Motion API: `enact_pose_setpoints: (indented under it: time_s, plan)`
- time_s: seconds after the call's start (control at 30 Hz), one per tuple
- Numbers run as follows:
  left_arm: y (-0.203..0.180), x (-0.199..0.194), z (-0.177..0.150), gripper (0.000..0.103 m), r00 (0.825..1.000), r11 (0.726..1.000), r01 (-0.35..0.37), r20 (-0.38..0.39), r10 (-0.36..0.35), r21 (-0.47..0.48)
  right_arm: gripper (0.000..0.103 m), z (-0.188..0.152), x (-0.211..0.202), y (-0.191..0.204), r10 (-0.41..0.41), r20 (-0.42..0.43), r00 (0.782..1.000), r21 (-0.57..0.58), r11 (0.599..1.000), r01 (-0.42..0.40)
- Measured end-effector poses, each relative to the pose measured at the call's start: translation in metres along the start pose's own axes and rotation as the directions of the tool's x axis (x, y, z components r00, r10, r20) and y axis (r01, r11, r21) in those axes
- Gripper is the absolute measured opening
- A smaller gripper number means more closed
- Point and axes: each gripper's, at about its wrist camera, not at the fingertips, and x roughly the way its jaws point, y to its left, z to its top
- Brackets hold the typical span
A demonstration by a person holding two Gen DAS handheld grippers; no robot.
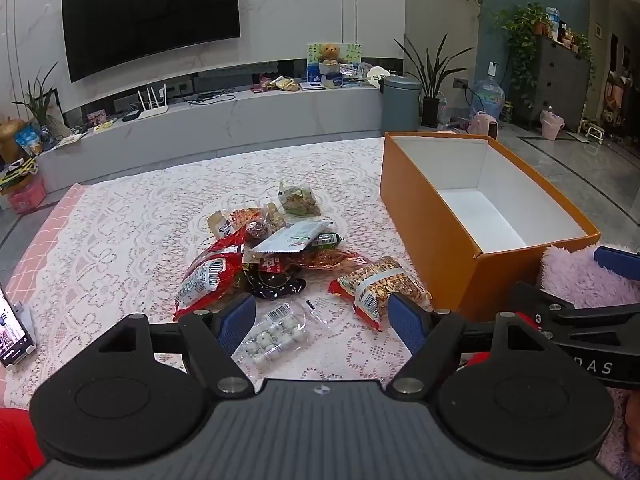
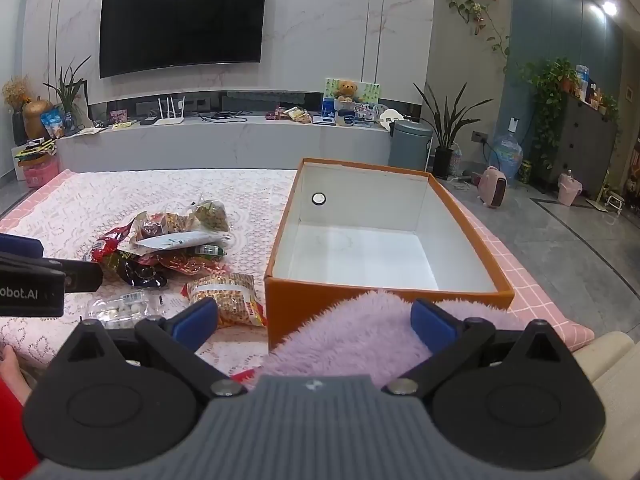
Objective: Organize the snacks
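A pile of snack packets (image 1: 272, 248) lies in the middle of the lace-covered table (image 1: 120, 240). Nearest me are a clear packet of white balls (image 1: 276, 336) and a red-and-yellow peanut packet (image 1: 376, 288). My left gripper (image 1: 322, 320) hovers open over the clear packet without touching it. An orange box (image 1: 424, 216) with a white, empty inside stands to the right of the pile. In the right wrist view my right gripper (image 2: 316, 318) is open in front of the orange box (image 2: 384, 292), above lilac fluffy fabric (image 2: 360, 332). The snack pile (image 2: 168, 248) lies to its left.
A phone (image 1: 12, 336) is propped at the table's left edge. Behind the table are a low marble cabinet (image 1: 240, 120) under a wall TV (image 1: 152, 16), a grey bin (image 1: 400, 104), potted plants and a water bottle (image 1: 488, 96). Grey floor lies to the right.
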Motion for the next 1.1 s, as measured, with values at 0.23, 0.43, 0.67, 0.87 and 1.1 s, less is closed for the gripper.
enact_pose_setpoints:
  time_s: [0.23,0.43,0.67,0.87,1.1]
  plan:
    - [0.0003,0.0004,0.0003,0.088,1.000,1.000,0.000,-0.002,0.000,-0.002,0.100,-0.0004,0.0001,0.0001,-0.001,-0.001,1.000,-0.001,1.000,0.001]
    - [0.0003,-0.0001,-0.0001,0.088,1.000,1.000,0.003,-0.004,-0.003,-0.001,0.100,-0.0026,0.0043,0.0026,-0.005,-0.005,1.000,-0.004,1.000,0.005]
    - [0.0000,-0.0001,-0.0027,0.088,1.000,1.000,0.005,-0.007,-0.005,-0.002,0.100,-0.0022,0.0042,0.0029,-0.006,-0.006,1.000,-0.005,1.000,0.006]
    - [-0.0004,0.0001,-0.0028,0.088,1.000,1.000,0.007,-0.009,-0.007,-0.002,0.100,-0.0022,0.0042,0.0030,-0.006,-0.006,1.000,-0.006,1.000,0.006]
    - [-0.0010,-0.0004,-0.0040,0.088,1.000,1.000,0.010,-0.011,-0.010,-0.006,0.100,-0.0022,0.0044,0.0030,-0.006,-0.006,1.000,-0.006,1.000,0.006]
